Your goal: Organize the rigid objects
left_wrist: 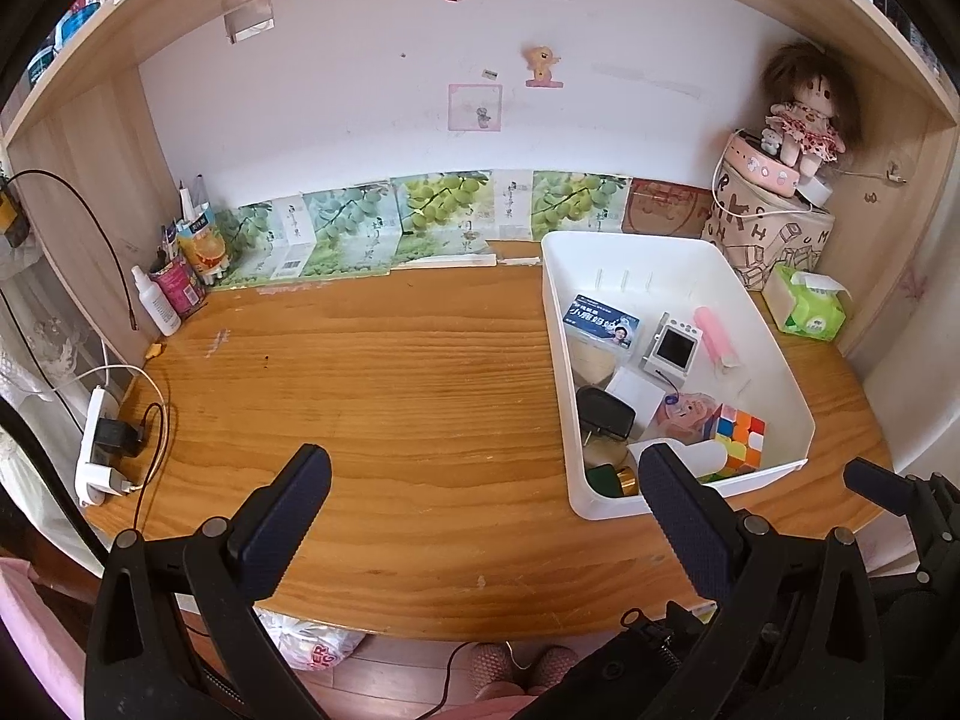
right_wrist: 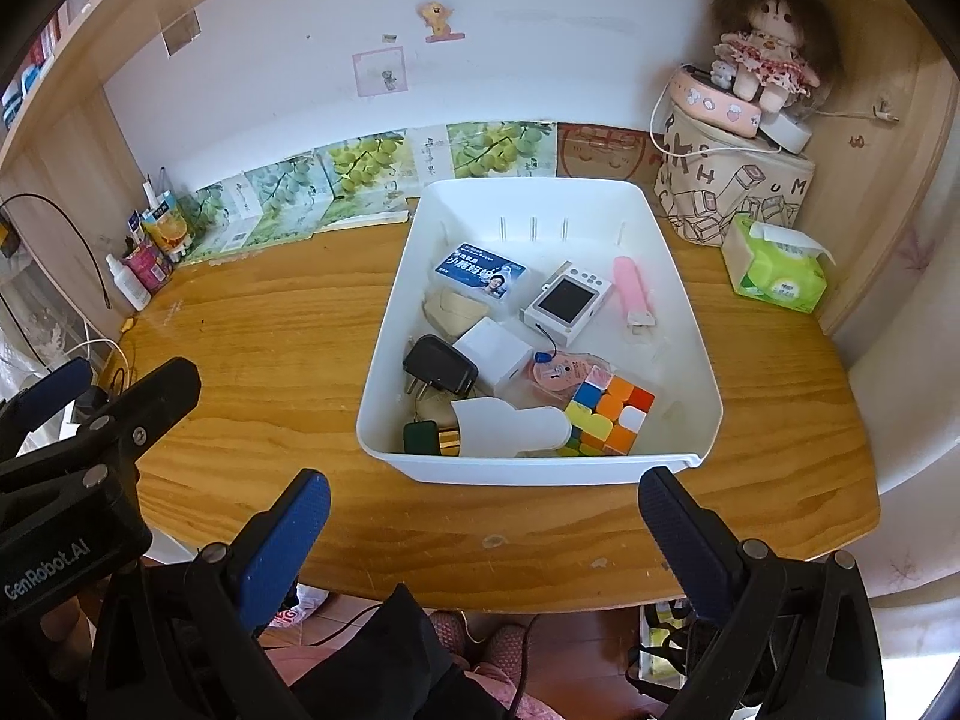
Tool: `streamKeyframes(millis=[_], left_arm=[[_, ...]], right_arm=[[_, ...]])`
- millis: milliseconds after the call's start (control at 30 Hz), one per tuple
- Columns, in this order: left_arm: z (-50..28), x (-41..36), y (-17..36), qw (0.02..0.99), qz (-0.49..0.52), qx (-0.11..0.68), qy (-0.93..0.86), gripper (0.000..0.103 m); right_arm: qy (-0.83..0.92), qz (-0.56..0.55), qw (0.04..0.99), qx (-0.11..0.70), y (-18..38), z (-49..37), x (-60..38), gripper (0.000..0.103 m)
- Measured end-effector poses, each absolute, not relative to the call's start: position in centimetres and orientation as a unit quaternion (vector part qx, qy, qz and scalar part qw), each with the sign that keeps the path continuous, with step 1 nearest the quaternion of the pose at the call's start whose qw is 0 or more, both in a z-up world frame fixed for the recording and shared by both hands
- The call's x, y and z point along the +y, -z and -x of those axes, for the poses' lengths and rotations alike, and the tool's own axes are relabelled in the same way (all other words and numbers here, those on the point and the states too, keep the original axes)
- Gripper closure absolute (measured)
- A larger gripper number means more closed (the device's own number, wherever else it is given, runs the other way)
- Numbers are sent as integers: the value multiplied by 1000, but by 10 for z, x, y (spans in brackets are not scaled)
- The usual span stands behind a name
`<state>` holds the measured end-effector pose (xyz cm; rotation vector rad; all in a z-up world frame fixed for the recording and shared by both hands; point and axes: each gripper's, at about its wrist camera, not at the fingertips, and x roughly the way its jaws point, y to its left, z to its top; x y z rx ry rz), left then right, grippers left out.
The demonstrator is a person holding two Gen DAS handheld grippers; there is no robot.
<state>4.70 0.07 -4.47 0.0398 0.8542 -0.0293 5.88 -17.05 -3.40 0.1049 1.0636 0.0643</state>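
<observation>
Both the left gripper (left_wrist: 483, 483) and right gripper (right_wrist: 485, 507) hang spread and empty over the bench (left_wrist: 372, 384); the rigid objects already lie gathered in the white bin (right_wrist: 684, 300), probably finished.

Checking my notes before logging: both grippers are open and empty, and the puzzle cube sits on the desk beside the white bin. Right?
Not quite. The puzzle cube lies inside the white bin, at its near end, as the right wrist view shows. The left gripper and right gripper are indeed open and empty.
</observation>
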Motion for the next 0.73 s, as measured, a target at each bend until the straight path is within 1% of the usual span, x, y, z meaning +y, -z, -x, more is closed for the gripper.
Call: streamKeyframes(millis=[733], left_arm=[[-22, 14, 44, 911, -14, 411, -2, 1]], right_arm=[[-40, -36, 857, 513, 33, -42, -158, 0]])
